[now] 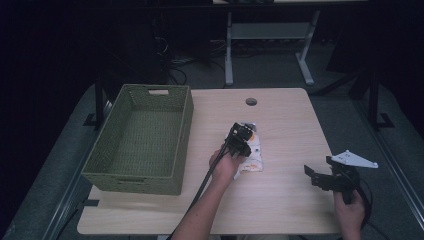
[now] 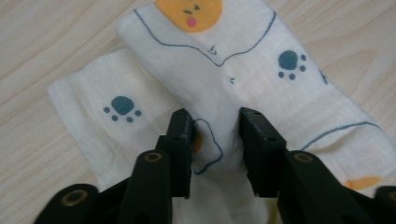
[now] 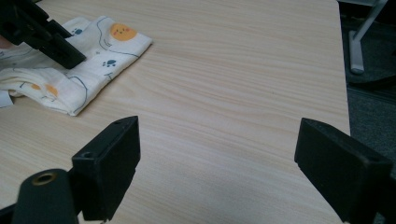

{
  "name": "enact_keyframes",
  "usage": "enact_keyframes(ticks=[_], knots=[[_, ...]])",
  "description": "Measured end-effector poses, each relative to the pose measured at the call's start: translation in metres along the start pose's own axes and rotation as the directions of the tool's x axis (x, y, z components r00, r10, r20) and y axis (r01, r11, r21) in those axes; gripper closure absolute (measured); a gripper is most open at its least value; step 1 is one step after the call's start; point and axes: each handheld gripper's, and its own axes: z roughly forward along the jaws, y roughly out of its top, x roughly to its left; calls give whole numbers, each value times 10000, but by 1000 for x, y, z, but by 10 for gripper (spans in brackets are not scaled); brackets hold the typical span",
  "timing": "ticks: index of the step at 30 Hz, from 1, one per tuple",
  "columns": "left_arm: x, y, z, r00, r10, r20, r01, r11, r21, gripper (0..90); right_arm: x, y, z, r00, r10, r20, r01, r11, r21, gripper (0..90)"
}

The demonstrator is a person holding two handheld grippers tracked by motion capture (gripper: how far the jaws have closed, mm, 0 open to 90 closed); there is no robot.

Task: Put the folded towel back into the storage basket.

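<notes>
Pinching a raised fold of the cloth [image 2: 219,93], the left gripper [image 2: 215,140] stands over the middle of the wooden table [image 1: 285,125]. In the left gripper view its two black jaws press from both sides on a ridge of the white fabric, so this tool is grasping the cloth. The cloth is white, with blue paw prints, thin blue lines and orange round faces. It lies folded on the table, to the right of the green basket [image 1: 145,137] and well apart from it. In the high view the left gripper [image 1: 239,142] points down on the cloth [image 1: 252,157], and the person's left hand [image 1: 225,165] holds it from the near side.

The basket is woven and stands on the left part of the table, with a handle cut in its far wall.

The right gripper [image 1: 320,177] is far to the right of the basket, near the right edge of the table, and also well apart from the cloth. Its jaws stand wide apart, with bare table between them in the right gripper view [image 3: 217,163], so it is released. The person's right hand [image 1: 350,207] holds it at the near edge. In that view the cloth [image 3: 100,51] lies farther off at the upper left, with the left gripper [image 3: 44,35] on it.

A round hole [image 1: 251,101] is in the table, to the right of the basket's far end.
</notes>
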Motion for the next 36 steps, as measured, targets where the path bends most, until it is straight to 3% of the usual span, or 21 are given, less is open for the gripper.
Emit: enact_keyframes(ticks=[7, 18, 36], knots=[[0, 2, -1, 9997, 250, -81, -248, 9994, 230, 774, 0, 0, 0, 10000, -13, 10, 13, 10000, -11, 139], [4, 2, -5, 9997, 250, -53, -249, 9992, 311, 808, -2, 0, 0, 10000, 10, 22, -10, 10000, -1, 139], [3, 7, -43, 9984, 538, 157, -539, 9985, 13, 806, -1, 0, 1, 10000, 16, 66, -16, 10000, 13, 139]])
